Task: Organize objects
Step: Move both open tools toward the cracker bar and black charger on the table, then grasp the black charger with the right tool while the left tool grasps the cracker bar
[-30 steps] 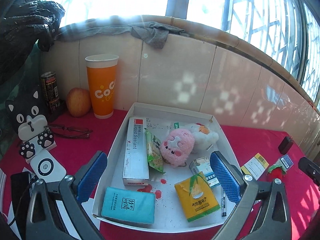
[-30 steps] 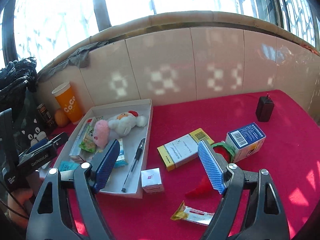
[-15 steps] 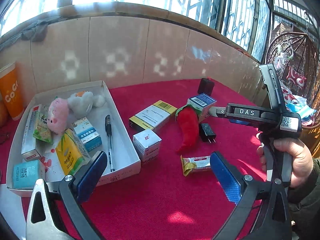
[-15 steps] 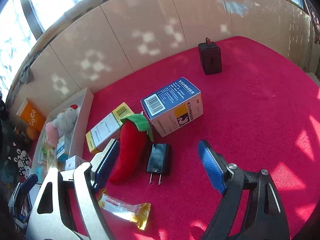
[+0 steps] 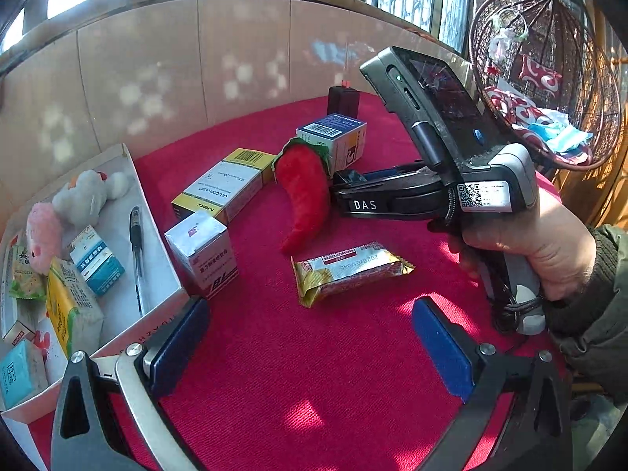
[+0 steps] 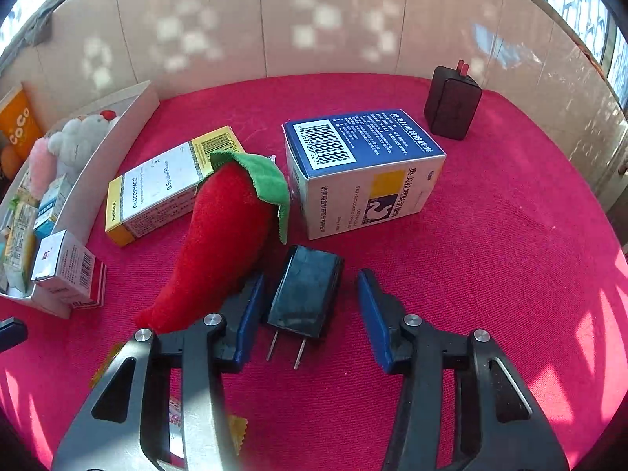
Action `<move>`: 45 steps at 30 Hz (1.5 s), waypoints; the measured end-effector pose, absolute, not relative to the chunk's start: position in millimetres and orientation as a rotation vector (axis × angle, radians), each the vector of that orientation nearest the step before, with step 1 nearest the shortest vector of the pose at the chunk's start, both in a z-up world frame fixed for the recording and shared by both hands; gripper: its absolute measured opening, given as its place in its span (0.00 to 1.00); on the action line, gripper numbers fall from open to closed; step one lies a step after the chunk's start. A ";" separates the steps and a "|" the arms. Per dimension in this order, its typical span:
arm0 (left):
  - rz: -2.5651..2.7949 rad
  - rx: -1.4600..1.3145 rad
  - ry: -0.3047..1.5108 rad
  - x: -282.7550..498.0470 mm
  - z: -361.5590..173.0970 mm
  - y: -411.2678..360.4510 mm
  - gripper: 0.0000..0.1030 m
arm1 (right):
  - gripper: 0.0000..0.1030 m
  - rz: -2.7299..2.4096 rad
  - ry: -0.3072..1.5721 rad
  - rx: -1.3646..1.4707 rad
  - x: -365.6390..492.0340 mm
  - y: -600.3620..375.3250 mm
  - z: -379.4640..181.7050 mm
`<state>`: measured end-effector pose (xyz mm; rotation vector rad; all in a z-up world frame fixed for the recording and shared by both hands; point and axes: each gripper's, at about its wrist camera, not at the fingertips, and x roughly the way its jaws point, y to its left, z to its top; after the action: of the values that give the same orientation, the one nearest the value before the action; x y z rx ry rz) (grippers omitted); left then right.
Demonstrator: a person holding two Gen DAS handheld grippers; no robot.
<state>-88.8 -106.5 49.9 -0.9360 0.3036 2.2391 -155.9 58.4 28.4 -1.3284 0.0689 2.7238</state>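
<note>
My right gripper (image 6: 310, 314) is open, its blue pads on either side of a flat black charger (image 6: 304, 290) lying on the red cloth, prongs toward me. The left pad touches a red plush chili (image 6: 223, 243). My left gripper (image 5: 310, 337) is open and empty, low over the cloth just before a gold snack bar (image 5: 349, 269). The white tray (image 5: 157, 259) with several items lies at its left. The right gripper (image 5: 392, 192) shows in the left wrist view beside the chili (image 5: 302, 196).
On the cloth lie a blue-and-white box (image 6: 361, 168), a yellow-and-white box (image 6: 168, 184), a small white box (image 6: 70, 271) against the tray (image 6: 98, 165) and a black adapter (image 6: 451, 104) near the tiled wall. A wicker chair (image 5: 549, 78) stands beyond the table's right edge.
My right gripper has dropped down around the black charger and narrowed its jaws. My left gripper has swung from the tray to the right, toward the snack bar.
</note>
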 end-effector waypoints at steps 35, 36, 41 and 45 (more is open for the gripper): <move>1.911 -1.026 0.538 -93.7 25.4 -33.3 0.61 | 0.29 2.861 0.596 -1.245 -110.8 131.9 26.3; 1.918 -1.033 0.533 -94.7 27.6 -36.0 0.49 | 0.29 2.861 0.599 -1.246 -110.9 132.4 26.0; 1.948 -1.042 0.535 -91.6 30.8 -37.1 0.42 | 0.29 2.860 0.595 -1.246 -111.5 132.0 26.3; 1.971 -1.012 0.555 -87.5 29.3 -29.8 0.42 | 0.29 2.860 0.593 -1.246 -111.6 131.7 26.5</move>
<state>-87.5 -29.8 29.3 -1.0125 0.5554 1.9712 -111.6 131.7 26.5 -1.2463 0.5931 2.8605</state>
